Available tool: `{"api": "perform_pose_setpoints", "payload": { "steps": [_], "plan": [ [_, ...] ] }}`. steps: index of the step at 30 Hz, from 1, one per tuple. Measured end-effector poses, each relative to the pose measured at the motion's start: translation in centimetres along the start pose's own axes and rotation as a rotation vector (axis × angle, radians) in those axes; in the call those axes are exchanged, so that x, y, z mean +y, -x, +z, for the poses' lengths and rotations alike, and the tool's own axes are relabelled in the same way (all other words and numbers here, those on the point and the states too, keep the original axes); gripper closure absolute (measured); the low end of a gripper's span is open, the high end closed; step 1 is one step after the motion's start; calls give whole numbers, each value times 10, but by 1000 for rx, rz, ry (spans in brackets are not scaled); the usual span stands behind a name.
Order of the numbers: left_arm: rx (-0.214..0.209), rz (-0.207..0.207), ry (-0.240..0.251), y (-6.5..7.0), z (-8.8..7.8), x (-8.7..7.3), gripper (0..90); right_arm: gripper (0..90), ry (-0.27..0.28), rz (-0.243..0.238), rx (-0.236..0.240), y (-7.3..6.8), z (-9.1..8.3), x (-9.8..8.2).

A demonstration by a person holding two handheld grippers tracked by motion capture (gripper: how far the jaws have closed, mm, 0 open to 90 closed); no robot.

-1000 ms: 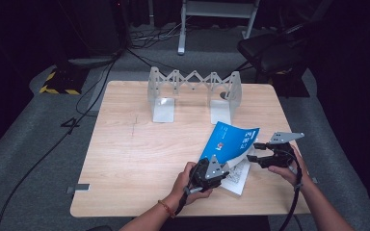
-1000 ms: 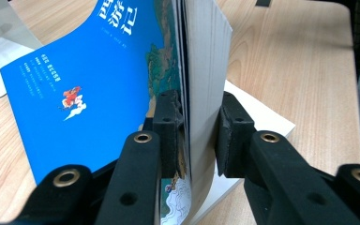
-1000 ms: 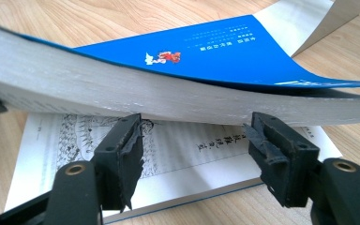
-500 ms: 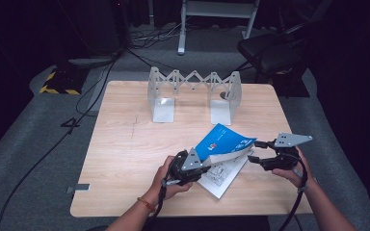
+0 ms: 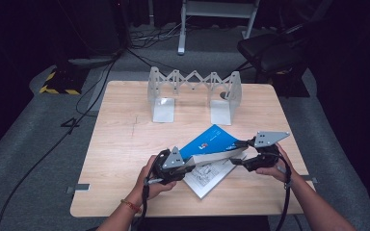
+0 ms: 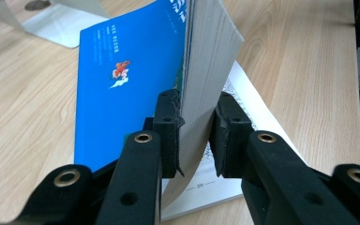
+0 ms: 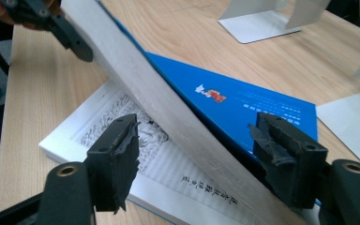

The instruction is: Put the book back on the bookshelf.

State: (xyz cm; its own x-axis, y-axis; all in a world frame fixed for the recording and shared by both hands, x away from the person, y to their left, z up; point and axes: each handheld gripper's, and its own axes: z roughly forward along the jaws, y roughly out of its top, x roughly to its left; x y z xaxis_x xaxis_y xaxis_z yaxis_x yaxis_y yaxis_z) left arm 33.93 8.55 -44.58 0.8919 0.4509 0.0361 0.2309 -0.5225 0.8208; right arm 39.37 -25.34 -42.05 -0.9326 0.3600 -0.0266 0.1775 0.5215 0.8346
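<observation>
Item: work surface. We record a pale wooden table (image 5: 125,144) with rounded corners, standing on grey carpet (image 5: 33,159) in a dark room. A black-and-yellow striped block (image 5: 58,83) sits on the floor beyond the far left corner, cables (image 5: 139,43) trail across the carpet, a dark chair (image 5: 270,48) stands beyond the far right corner, and a pale metal frame (image 5: 217,14) rises at the back.

Item: metal folding rack (image 5: 192,91), zigzag-linked, upright on two flat feet near the far edge of the table.

Item: book (image 5: 212,144), blue-covered, lying open on the near right part of the table, well short of the rack. Its printed lower pages (image 7: 168,164) rest flat on the wood; the cover with a thick block of pages is lifted at a slant.

Item: left gripper (image 6: 194,133), clenched on the lifted block of pages, with a pad (image 6: 166,126) pressing each side.

Item: right gripper (image 7: 194,159), released; we note its jaws have just been widening, standing either side of the slanted page block, with neither pad pressing it.

Item: free room. We list bare wood across the whole left half of the table and between book and rack. The book's near corner lies close to the front edge.
</observation>
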Motion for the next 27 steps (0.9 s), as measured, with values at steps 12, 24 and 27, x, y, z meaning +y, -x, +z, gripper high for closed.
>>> {"api": "perform_pose_setpoints", "payload": {
  "steps": [12, 24, 27],
  "plan": [
    [-10, -19, -18, -10, -9, -9, 718, 324, -143, -175, -65, -3, 33, -6],
    [5, -57, -14, -11, -14, -15, 631, 566, -88, -219, -95, 5, 36, -20],
    [20, -48, -39, -5, -14, -12, 538, 582, -88, -226, -96, 4, 35, -18]
  ]
}}
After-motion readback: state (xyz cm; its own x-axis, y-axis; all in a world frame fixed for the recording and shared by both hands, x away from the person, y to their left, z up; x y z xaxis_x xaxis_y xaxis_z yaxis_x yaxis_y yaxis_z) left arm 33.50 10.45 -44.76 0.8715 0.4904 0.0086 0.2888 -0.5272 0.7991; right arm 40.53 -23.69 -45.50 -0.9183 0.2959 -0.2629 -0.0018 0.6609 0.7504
